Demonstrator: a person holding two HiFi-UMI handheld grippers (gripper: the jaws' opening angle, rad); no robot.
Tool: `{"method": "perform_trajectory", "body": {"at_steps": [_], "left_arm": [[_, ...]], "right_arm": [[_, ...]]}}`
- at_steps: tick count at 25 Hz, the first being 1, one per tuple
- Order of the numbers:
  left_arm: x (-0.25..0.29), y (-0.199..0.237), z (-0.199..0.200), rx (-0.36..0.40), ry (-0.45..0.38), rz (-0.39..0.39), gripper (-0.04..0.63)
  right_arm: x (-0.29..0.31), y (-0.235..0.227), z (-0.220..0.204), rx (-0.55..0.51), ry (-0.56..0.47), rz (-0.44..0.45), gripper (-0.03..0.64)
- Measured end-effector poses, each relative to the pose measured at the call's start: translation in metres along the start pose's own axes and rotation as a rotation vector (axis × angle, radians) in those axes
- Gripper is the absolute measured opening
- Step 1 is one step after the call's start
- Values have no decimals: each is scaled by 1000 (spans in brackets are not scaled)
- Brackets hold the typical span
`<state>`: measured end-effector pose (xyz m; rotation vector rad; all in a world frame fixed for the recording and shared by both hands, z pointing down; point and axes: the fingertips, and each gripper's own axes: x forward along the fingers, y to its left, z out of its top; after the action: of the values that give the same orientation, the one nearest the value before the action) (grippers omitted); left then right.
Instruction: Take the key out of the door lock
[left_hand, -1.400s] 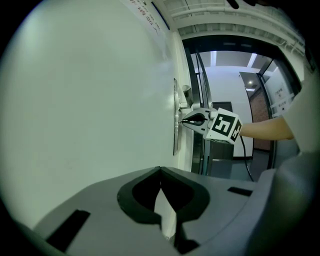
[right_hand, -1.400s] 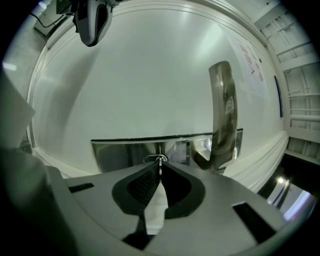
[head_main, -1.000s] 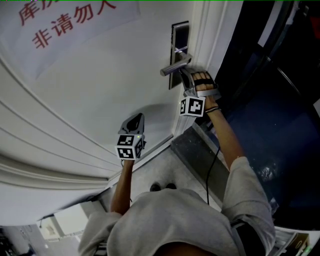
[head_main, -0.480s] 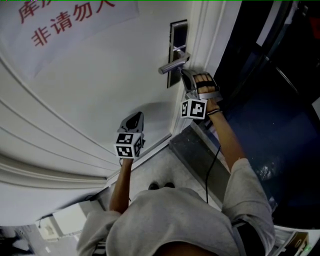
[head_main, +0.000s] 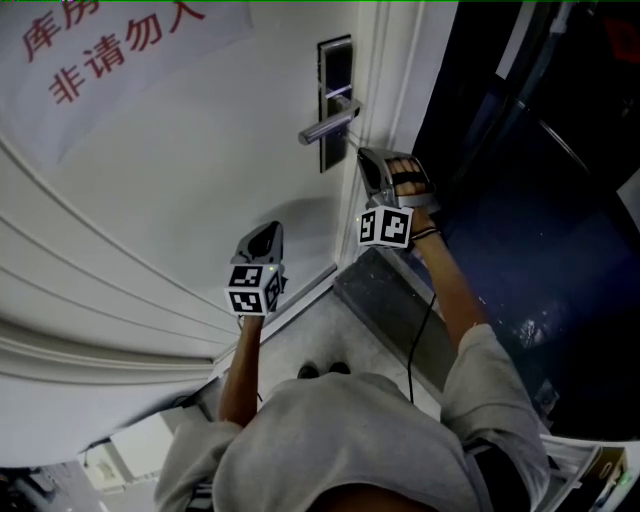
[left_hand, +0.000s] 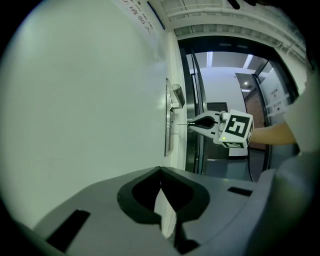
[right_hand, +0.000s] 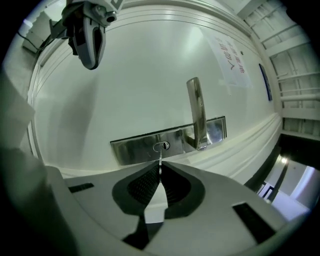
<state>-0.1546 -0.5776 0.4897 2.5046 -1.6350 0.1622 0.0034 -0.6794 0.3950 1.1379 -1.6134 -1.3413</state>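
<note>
Right gripper (right_hand: 160, 167) pinching the key (right_hand: 160, 155), blade reaching ahead to the keyhole (right_hand: 161, 146), tip perhaps not yet clear: a crooked pull may jam it, a weak pinch drop it; left gripper (left_hand: 160, 172) pressed together, empty.

The right arm (head_main: 452, 290) reaches to the far right. Its hand (head_main: 408, 180) holds the right gripper (head_main: 368, 162) about level, jaws pinched on a thin key (right_hand: 159, 161). The left arm (head_main: 240, 365) extends forward, nearer and lower. The left gripper (head_main: 266, 234) has its jaws closed tip to tip.
</note>
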Motion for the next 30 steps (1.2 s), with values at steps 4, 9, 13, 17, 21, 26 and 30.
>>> {"method": "perform_trajectory", "body": {"at_steps": [4, 9, 13, 17, 21, 26, 30], "left_arm": [[-1, -3, 0, 6, 1, -6, 18], [1, -7, 1, 16, 2, -19, 18], [4, -10, 2, 16, 0, -31, 18], [9, -18, 0, 11, -1, -50, 18], [13, -27, -3, 7, 4, -66, 18], [19, -44, -11, 6, 15, -99, 18], [20, -54, -12, 1, 12, -117, 18]], "right_arm": [[-14, 7, -7, 190, 14, 31, 31], [-32, 19, -24, 492, 51, 74, 30], [-52, 30, -41, 765, 84, 95, 31], [-75, 37, -53, 976, 103, 65, 31], [-102, 46, -61, 1085, 120, 38, 31], [-134, 58, -72, 1177, 153, -1, 30], [-155, 65, -84, 1223, 182, -34, 29]]}}
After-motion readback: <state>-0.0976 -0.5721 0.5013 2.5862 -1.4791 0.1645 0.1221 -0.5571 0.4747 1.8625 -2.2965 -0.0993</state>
